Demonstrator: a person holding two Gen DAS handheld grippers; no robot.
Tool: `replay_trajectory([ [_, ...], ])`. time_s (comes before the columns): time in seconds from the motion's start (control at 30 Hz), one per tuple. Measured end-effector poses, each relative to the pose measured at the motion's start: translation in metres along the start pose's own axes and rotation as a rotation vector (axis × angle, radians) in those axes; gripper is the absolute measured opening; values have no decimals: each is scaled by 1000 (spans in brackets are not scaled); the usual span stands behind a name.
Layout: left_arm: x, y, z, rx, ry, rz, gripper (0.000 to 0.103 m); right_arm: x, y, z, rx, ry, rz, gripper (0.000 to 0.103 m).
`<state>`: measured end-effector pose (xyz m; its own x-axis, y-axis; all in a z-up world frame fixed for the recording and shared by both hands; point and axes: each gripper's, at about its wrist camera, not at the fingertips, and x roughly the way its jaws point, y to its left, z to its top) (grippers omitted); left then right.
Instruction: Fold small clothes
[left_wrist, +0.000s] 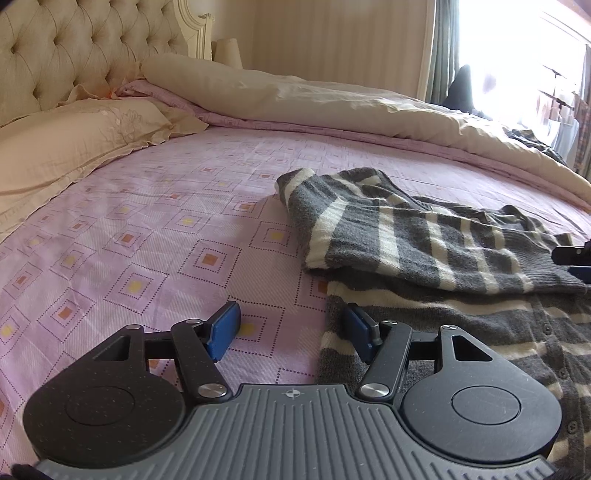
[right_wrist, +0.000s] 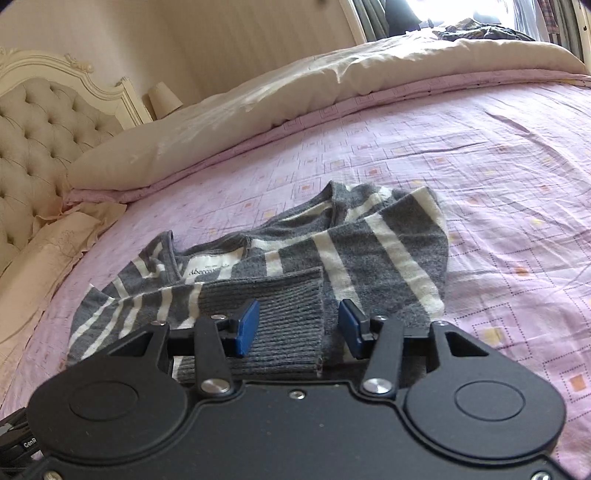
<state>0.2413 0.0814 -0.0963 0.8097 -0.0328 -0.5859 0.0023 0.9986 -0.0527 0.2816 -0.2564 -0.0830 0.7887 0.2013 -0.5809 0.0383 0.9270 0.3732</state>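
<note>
A grey and white striped knit cardigan (left_wrist: 424, 236) lies on the pink patterned bed sheet (left_wrist: 147, 229), with a sleeve laid across its body. My left gripper (left_wrist: 291, 328) is open and empty, low over the sheet at the cardigan's left edge; its right finger sits over the knit. My right gripper (right_wrist: 297, 326) is open, its fingers either side of the ribbed grey cuff (right_wrist: 284, 317) of the cardigan (right_wrist: 332, 243), not closed on it. The right gripper's tip shows at the right edge of the left wrist view (left_wrist: 576, 258).
A cream duvet (left_wrist: 369, 107) is bunched along the far side of the bed. A cream pillow (left_wrist: 74, 147) lies by the tufted headboard (left_wrist: 74, 48). Dark clothes (right_wrist: 480, 33) lie near the bright window. Pink sheet (right_wrist: 498, 184) stretches right of the cardigan.
</note>
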Motion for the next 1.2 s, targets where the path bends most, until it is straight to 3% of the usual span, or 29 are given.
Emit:
replay_trajectory([
  [0.03,0,0,0,-2,1,-1,61,3,0,-1,-4,7,1,54],
  [0.07,0,0,0,0,2,-1,61,4,1,-2,-13,9,6,31],
  [0.1,0,0,1,3,3,1,61,5,4,-3,-25,12,10,16],
  [0.2,1,-1,2,9,12,-11,66,1,17,1,-82,8,39,16],
  [0.27,1,1,4,3,17,-24,67,-12,28,9,-132,-50,54,16],
  [0.4,2,5,9,-7,41,-44,67,-28,21,30,-119,-140,6,16],
  [0.53,-3,7,22,-8,75,-15,67,-10,-4,29,-70,-72,-28,16],
  [0.7,-14,4,57,-20,3,-14,67,0,-14,14,-62,-37,-32,17],
  [0.87,16,-19,84,28,6,-12,67,0,-20,10,-43,-39,-19,19],
  [0.97,48,-28,81,58,78,5,67,2,-20,8,-52,-31,-10,20],
  [1.03,65,-24,71,80,124,90,66,4,-20,7,-77,-25,-29,21],
  [1.13,72,1,57,23,104,118,70,6,-28,3,-79,-25,-55,16],
  [1.2,68,14,53,0,85,89,70,6,-34,1,-68,-38,-40,15],
])
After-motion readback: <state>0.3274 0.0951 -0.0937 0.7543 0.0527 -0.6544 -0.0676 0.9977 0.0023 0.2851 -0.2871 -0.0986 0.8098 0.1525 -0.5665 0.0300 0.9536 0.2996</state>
